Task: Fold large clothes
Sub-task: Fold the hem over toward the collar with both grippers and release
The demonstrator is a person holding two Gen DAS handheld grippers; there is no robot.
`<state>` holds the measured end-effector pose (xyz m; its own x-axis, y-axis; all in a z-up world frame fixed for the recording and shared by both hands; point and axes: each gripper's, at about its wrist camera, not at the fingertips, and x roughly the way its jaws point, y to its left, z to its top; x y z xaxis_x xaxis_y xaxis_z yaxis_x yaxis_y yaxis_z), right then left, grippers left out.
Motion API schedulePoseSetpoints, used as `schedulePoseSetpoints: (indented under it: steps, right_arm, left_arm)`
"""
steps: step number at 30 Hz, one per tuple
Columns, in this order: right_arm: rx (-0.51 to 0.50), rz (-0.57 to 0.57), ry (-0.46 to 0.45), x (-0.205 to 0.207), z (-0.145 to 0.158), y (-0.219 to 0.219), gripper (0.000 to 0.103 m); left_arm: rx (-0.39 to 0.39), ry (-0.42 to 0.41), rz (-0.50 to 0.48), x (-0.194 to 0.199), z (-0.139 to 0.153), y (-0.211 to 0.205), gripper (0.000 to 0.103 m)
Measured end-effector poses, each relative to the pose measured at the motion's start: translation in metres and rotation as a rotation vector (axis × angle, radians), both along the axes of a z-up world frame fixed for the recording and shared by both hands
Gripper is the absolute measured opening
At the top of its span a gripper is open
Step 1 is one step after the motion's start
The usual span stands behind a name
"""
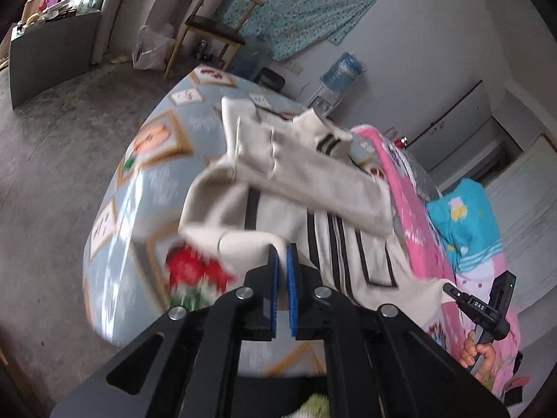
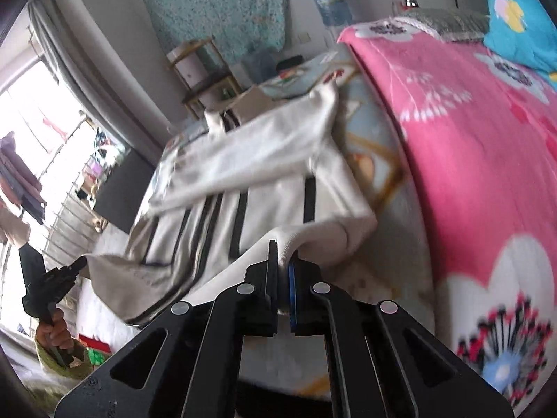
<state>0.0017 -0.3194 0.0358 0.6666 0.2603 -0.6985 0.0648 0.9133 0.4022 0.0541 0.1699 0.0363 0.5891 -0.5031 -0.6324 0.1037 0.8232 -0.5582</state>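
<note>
Both claws were pinched tight on the cream striped top [image 1: 278, 188], left gripper [image 1: 282, 254] and right gripper [image 2: 283, 254] each holding a near hem corner off the bed [image 1: 146, 181], probably to fold it.

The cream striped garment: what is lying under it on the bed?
Under the cream striped garment a pale blue printed bedsheet shows around it; a pink blanket lies beside. Anything beneath its middle is covered.

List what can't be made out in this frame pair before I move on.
- Garment type: the cream striped garment is bunched and motion-blurred in both wrist views.
- Its near hem: hidden behind the left gripper and the right gripper.
- Bedsheet print: smeared by blur.
- The person: cut off by the edges, only hands show.
</note>
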Motion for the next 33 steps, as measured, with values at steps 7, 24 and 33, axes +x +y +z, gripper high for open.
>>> schedulePoseSetpoints:
  steps: [7,24,33]
  right_arm:
    - [0.051,-0.018,0.014,0.086,-0.012,-0.015,0.005]
    - [0.298,-0.16,0.059,0.088,-0.055,-0.071,0.056]
    - [0.365,-0.174,0.155,0.024,-0.084,-0.051,0.063]
  left_arm:
    - [0.05,0.075,0.056,0.086,-0.022,0.0,0.005]
    - [0.11,0.073,0.22,0.079,-0.047,0.032,0.033]
    - [-0.206,0.303,0.196,0.041,-0.108,0.036,0.049]
